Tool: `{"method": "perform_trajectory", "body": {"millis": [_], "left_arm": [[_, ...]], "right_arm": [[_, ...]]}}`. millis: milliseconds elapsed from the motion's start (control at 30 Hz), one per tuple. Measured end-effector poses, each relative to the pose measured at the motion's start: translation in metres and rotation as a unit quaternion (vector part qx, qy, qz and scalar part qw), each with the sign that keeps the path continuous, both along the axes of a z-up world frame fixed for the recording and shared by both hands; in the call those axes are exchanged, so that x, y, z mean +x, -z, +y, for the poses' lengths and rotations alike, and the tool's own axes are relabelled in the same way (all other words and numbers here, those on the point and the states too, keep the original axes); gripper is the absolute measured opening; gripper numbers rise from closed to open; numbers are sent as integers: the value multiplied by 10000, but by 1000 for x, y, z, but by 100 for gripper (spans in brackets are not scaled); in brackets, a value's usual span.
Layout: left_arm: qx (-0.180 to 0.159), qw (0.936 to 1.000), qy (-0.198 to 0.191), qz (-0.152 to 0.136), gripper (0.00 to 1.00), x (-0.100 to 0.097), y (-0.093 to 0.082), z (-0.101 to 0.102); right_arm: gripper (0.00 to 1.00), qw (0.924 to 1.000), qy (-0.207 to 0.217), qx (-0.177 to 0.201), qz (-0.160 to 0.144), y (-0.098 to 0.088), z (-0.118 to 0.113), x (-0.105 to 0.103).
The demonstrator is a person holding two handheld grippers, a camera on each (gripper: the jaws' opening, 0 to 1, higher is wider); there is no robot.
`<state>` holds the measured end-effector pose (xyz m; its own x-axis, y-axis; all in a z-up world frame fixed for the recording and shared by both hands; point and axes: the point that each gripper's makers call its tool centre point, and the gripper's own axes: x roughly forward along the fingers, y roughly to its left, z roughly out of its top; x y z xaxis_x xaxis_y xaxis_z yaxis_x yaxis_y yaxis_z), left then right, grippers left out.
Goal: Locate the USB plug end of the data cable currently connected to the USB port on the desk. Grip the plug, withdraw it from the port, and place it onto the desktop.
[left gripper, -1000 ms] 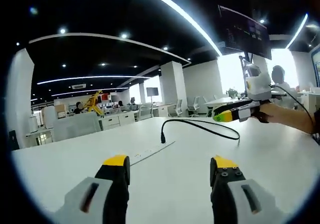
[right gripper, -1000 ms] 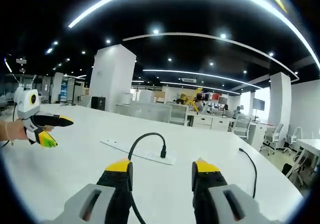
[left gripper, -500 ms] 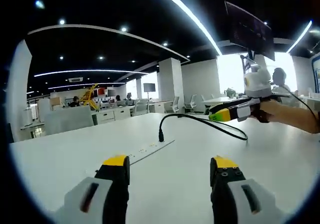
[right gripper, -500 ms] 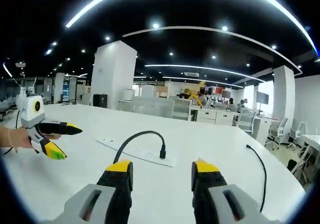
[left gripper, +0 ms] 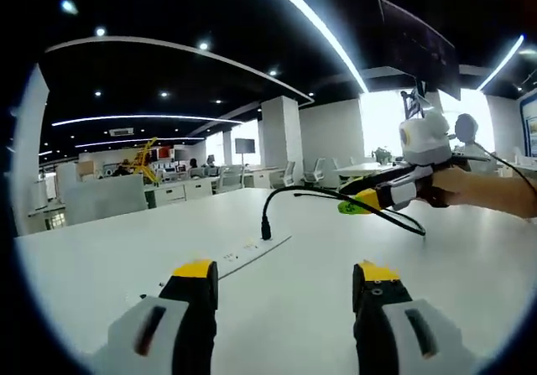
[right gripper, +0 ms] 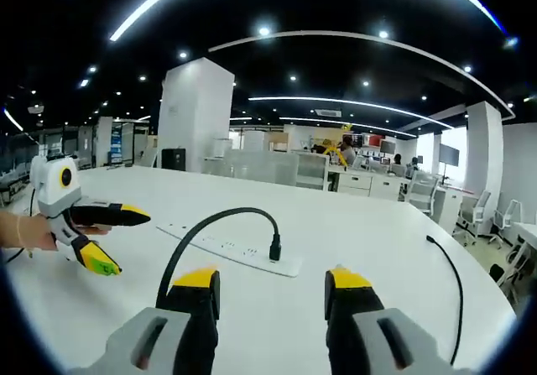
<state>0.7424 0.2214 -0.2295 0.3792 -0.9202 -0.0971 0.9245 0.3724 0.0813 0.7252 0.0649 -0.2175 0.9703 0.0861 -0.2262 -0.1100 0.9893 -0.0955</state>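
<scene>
The left gripper view is looking low across the desk [left gripper: 277,308] along its own jaws, facing the strip [left gripper: 252,251] just ahead and the right gripper [left gripper: 362,200] off to its upper right. The right gripper view is sitting equally low, facing the same strip [right gripper: 231,249] ahead of its jaws, with the left gripper [right gripper: 117,239] off to its left. Both are sharing the strip, the plug [left gripper: 265,227] [right gripper: 274,249] standing on it, and the desk [right gripper: 369,232].
</scene>
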Motion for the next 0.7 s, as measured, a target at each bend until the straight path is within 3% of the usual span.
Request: {"method": "perform_trajectory", "body": {"millis": [500,700], "left_arm": [[-132,9997,184,134,65,12,7,-31],[-29,9996,210,161,68,21,14,-43]], "right_arm": [[50,9997,-220,111,59,5,1,23],[49,9995,-251,170,92,7,1,34]]}}
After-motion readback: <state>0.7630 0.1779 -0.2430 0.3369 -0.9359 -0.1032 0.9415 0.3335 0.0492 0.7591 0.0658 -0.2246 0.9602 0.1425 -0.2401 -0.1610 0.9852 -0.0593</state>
